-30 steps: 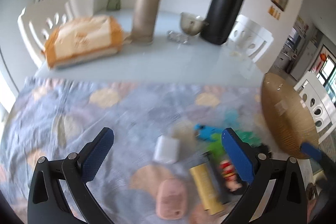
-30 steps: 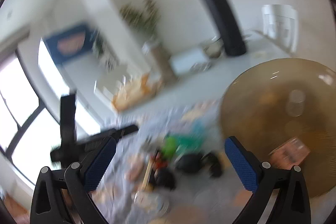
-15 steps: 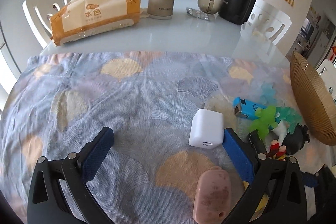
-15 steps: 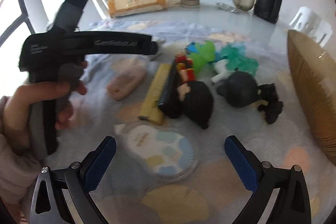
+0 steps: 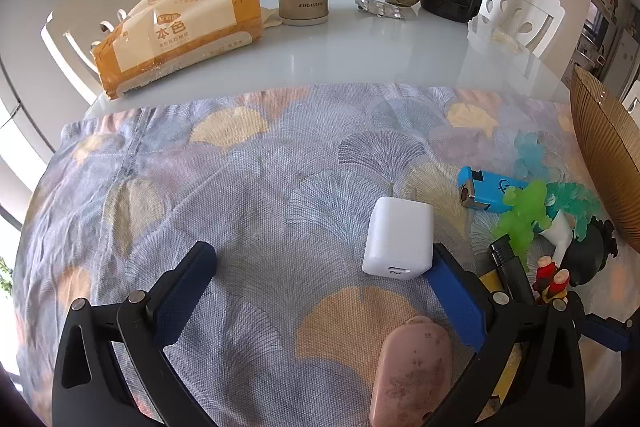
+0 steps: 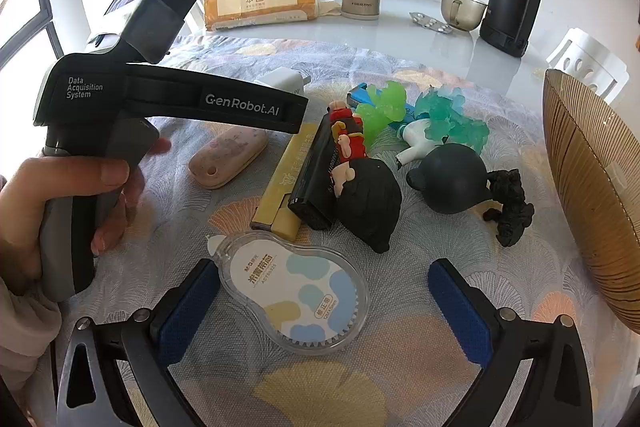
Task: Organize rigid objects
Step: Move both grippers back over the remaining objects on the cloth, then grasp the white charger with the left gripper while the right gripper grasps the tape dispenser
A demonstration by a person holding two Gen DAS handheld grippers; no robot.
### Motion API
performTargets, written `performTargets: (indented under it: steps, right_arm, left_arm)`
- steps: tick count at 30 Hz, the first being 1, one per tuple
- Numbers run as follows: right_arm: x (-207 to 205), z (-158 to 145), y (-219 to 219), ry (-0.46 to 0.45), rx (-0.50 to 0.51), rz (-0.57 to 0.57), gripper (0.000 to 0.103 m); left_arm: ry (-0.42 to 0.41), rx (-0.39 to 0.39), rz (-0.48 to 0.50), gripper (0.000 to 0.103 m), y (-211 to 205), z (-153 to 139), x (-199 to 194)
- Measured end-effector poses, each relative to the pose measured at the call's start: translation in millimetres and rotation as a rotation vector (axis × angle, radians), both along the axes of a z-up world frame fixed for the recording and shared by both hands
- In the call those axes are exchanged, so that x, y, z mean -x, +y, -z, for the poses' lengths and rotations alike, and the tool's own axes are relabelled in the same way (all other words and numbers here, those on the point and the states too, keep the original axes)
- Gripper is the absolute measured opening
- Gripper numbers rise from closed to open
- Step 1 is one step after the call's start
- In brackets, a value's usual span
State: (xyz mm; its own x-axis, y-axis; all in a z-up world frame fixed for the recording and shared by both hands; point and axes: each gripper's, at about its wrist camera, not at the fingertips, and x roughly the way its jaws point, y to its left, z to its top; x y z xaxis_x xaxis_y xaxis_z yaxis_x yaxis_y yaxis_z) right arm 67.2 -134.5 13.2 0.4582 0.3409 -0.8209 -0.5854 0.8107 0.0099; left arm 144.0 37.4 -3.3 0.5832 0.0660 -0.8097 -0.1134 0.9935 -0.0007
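Both grippers hung low over the cloth-covered counter [image 5: 168,187], jaws apart. A hand [image 6: 60,203] held the left gripper [image 5: 320,259] level, its right pad beside the white charger [image 5: 400,239]. The right gripper [image 6: 324,287] straddled the correction tape [image 6: 296,291].

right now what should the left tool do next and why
Probably nudge the left tool right and forward to centre on the white charger, then close. It is open and empty, but the charger lies against its right finger, off-centre. The amber bowl waits at right.
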Motion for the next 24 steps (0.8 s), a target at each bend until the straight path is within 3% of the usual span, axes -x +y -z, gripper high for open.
performTargets:
  steps: [7,9,11,12,24]
  right_arm:
    - [7,-1,-4,-0.003,-0.006,-0.019,0.1]
    - [11,-2,-5,-0.015,-0.015,-0.03,0.092]
    - [19,-5,-5,-0.03,-0.025,-0.047,0.069]
    - [23,-6,-3,-0.043,-0.026,-0.063,0.063]
    - [22,-5,-1,-0.038,-0.033,-0.082,0.063]
  left_arm:
    - [0.0,0.0,0.0,0.103,0,0,0]
    - [0.0,0.0,0.0,0.103,0,1,0]
    - [0.0,0.0,0.0,0.103,0,1,0]
    - [0.001,0.0,0.0,0.103,-1,0,0]
    - [0.0,0.001,-0.005,0.103,-1,0,-2]
